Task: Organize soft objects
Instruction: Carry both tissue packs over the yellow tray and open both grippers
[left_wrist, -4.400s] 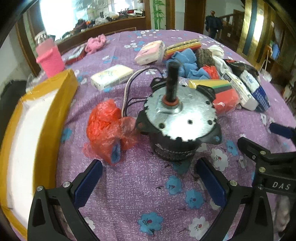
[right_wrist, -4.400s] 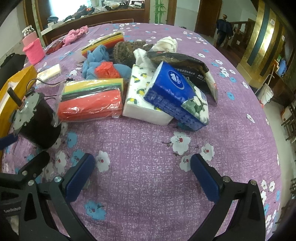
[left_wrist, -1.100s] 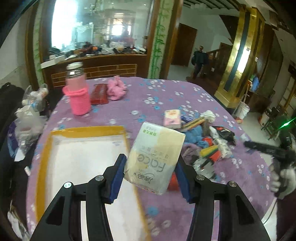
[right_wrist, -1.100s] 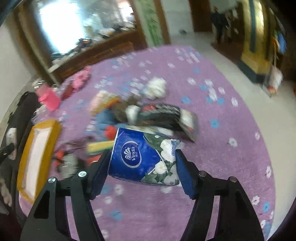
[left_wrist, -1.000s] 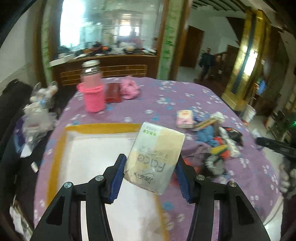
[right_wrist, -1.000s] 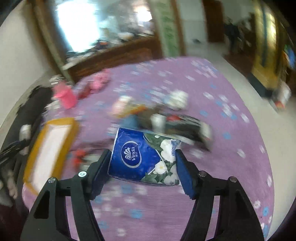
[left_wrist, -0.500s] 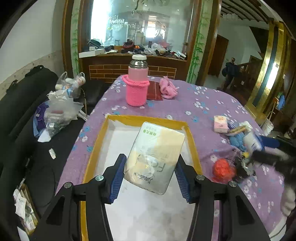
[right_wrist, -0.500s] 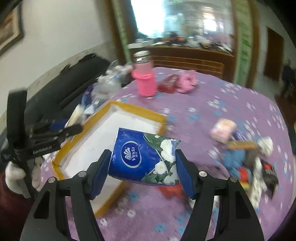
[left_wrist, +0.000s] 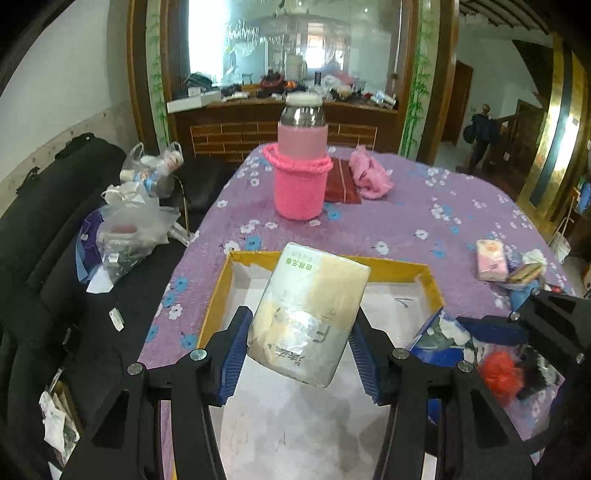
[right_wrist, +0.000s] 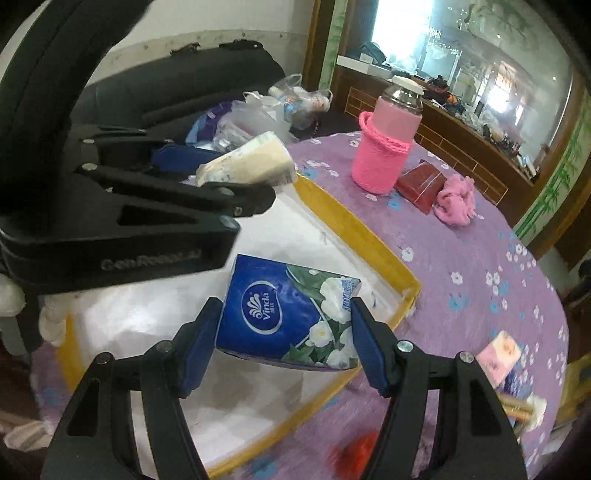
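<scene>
Bright backlit window glare, fisheye-warped, blurred edges.

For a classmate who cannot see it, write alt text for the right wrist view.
The right gripper holds a blue tissue pack above a yellow-rimmed white tray on a purple floral tablecloth. Left of it, the left gripper holds a cream tissue pack.

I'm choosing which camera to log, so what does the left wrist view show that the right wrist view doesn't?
Only left wrist: the person by the doorway.
Only right wrist: the Vinda logo on the blue pack, and the left tool from the side.
Both: the cream pack, yellow tray, pink bottle and purple cloth.
</scene>
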